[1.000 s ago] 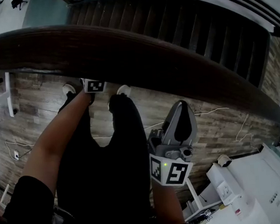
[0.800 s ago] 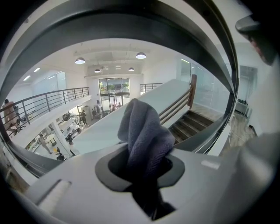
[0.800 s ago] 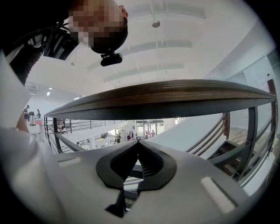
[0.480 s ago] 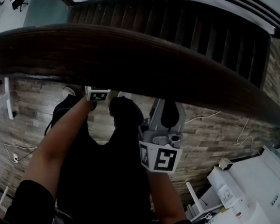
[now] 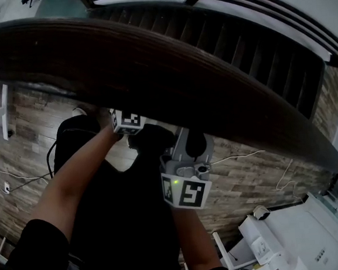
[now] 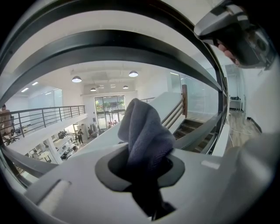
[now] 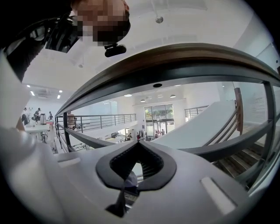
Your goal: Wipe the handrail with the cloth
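The dark wooden handrail [image 5: 169, 72] curves across the head view from upper left to lower right. My left gripper [image 6: 146, 151] is shut on a grey cloth [image 6: 144, 129], which stands up bunched between the jaws. In the head view only that gripper's marker cube [image 5: 126, 121] shows, at the rail's lower edge; jaws and cloth are hidden under the rail. My right gripper [image 5: 188, 142] sits just right of it, its tip tucked under the rail and its jaws shut on nothing. The right gripper view has the handrail [image 7: 183, 54] arching overhead.
Metal rails [image 7: 218, 151] run below the wooden handrail. Beyond it a staircase [image 5: 238, 49] descends. The person's dark-trousered legs and a wood-plank floor [image 5: 17, 145] lie below, with white equipment [image 5: 284, 239] at lower right and cables on the floor.
Both grippers have moved up toward the handrail. The right gripper has shifted left and closer to the left one, its tip now under the rail.
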A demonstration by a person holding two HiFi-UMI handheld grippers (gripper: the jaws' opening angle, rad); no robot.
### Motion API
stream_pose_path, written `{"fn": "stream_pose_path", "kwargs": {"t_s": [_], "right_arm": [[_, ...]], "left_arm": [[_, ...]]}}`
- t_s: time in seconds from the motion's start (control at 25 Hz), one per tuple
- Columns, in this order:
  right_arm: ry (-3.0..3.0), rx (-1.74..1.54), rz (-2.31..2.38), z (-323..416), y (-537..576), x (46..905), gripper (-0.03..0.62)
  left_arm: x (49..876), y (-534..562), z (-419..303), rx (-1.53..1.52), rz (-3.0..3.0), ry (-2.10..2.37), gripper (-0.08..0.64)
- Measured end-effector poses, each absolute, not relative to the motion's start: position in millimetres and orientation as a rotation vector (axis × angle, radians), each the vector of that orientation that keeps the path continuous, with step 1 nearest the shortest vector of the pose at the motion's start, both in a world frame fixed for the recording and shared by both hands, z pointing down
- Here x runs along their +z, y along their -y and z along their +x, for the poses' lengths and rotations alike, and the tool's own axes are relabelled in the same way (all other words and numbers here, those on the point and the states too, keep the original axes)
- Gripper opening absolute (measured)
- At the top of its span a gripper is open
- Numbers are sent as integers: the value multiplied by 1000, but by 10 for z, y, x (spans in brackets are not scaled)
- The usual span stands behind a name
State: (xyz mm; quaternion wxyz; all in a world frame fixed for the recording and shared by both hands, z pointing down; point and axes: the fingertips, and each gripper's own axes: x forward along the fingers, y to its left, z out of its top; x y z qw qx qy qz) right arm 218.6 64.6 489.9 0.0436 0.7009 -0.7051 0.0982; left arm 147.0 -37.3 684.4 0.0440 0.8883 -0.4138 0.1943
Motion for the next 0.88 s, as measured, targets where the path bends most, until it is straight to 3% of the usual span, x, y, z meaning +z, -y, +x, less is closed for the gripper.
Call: {"fn": "stream_pose_path", "kwargs": {"t_s": [0.56,0.88], "right_arm": [[2164,333,2085,2165,-699,4801,2],[2228,363,1996,2086,-771,4449,2]], "left_arm": [[6590,-6,1530,508,2745,1140,74],[5953,-504,1118,475,2675,1162,74]]}}
